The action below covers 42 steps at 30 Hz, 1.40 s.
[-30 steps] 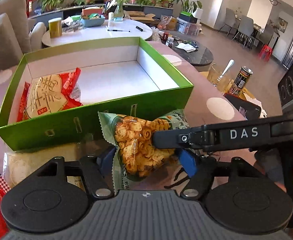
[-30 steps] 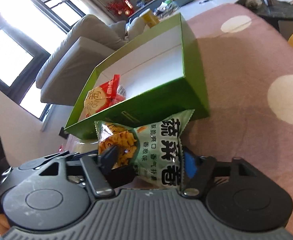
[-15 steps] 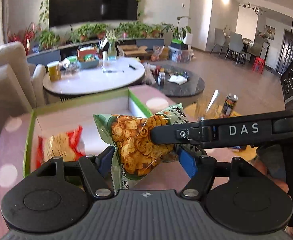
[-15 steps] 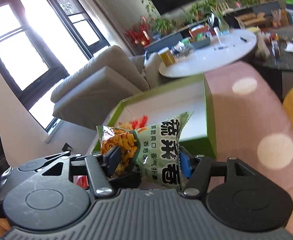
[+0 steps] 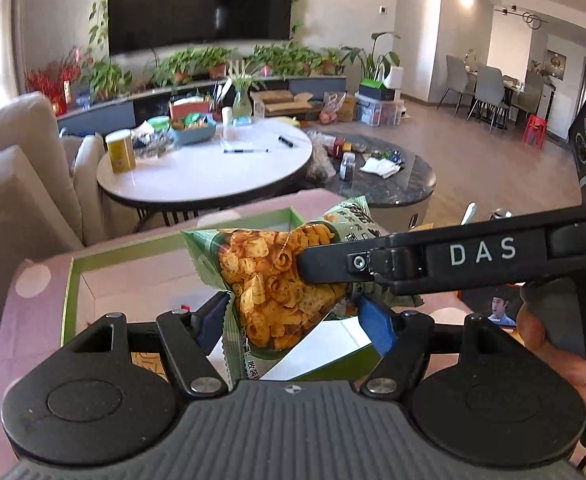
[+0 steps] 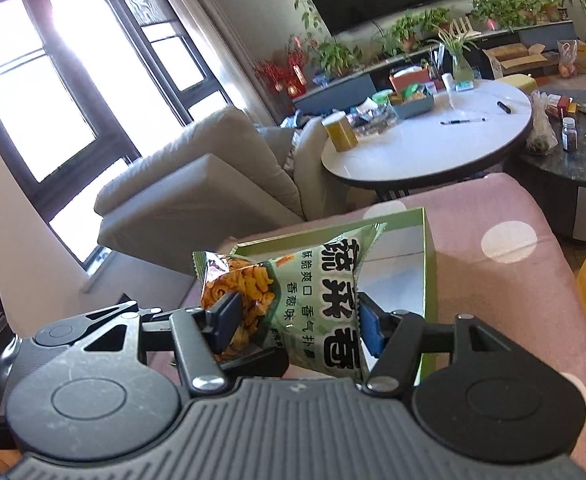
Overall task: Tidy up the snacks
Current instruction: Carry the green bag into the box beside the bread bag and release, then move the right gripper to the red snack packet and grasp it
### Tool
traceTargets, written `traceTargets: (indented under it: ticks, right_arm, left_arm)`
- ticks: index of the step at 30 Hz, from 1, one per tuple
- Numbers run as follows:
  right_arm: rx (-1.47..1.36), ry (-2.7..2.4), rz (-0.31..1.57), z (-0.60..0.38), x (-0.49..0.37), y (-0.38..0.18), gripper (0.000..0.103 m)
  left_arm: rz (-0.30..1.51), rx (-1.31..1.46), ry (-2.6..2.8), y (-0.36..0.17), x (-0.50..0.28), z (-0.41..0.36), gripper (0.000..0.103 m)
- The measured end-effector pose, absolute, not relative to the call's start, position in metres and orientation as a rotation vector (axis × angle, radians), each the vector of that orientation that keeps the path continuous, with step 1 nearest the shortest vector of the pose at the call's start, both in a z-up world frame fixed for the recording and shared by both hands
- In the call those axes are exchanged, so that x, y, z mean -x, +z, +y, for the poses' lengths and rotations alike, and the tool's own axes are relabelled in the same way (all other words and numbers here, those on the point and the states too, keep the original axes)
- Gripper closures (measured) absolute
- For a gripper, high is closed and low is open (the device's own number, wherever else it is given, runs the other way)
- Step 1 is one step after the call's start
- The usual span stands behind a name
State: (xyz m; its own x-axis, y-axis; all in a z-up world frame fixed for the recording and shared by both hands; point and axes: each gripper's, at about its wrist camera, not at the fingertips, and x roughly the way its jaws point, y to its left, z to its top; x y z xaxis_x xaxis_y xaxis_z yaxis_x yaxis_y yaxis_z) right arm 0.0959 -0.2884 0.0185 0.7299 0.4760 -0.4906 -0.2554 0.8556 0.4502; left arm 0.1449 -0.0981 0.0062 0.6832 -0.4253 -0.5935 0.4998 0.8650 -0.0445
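Observation:
A green snack bag [image 5: 277, 280] with orange crisps showing through its window hangs in the air over the open green box [image 5: 73, 280]. My left gripper [image 5: 293, 320] is shut on the bag's lower part. My right gripper [image 6: 297, 324] is shut on the same bag [image 6: 317, 292]; its black finger marked DAS [image 5: 433, 258] crosses the left wrist view from the right. The box [image 6: 429, 264] lies on the pink dotted tabletop [image 6: 505, 240], below the bag. The box's red snack pack is hidden behind my left gripper.
A white round table [image 5: 213, 168] with a yellow can, a bowl and pens stands beyond the box. A dark round table [image 5: 389, 184] with bottles is to its right. A beige sofa [image 6: 197, 184] is on the left. A phone screen [image 5: 493, 308] lies at the right.
Both grippers have lifted the green snack bag up from the front of the box and carried it over the box. The box now sits low in both views.

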Motion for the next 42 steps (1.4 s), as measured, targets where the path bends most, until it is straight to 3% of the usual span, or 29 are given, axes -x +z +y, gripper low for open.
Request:
traceTargets:
  ticks: [21,27,28,31,33,42]
  right_arm:
    - [-0.37,0.383,0.76,-0.282,-0.127,-0.032,0.057]
    - [-0.346,0.376,0.754,-0.279,-0.125,-0.033,0.057]
    - [-0.341,0.376,0.752,-0.279,-0.123,-0.032,0.057]
    - [-0.356,0.376,0.742,-0.282,-0.119,-0.032,0.05]
    - [-0.356,0.367,0.716,-0.283,-0.113,-0.029,0.032]
    - [-0.256,0.322,0.383,-0.282,-0.055,-0.004,0.03]
  left_arm:
    - [0.797,-0.112,-0.515,-0.051,-0.184,-0.099,0.036]
    - [0.801,-0.109,-0.506,-0.053,-0.184,-0.099,0.032]
    - [0.802,-0.108,-0.497,-0.053,-0.184,-0.099,0.027]
    - [0.798,-0.113,-0.449,-0.051,-0.183,-0.097,0.014]
    - [0.794,-0.115,-0.439,-0.05,-0.181,-0.096,0.014]
    - [0.752,-0.152,-0.4,-0.039,-0.161,-0.091,0.012]
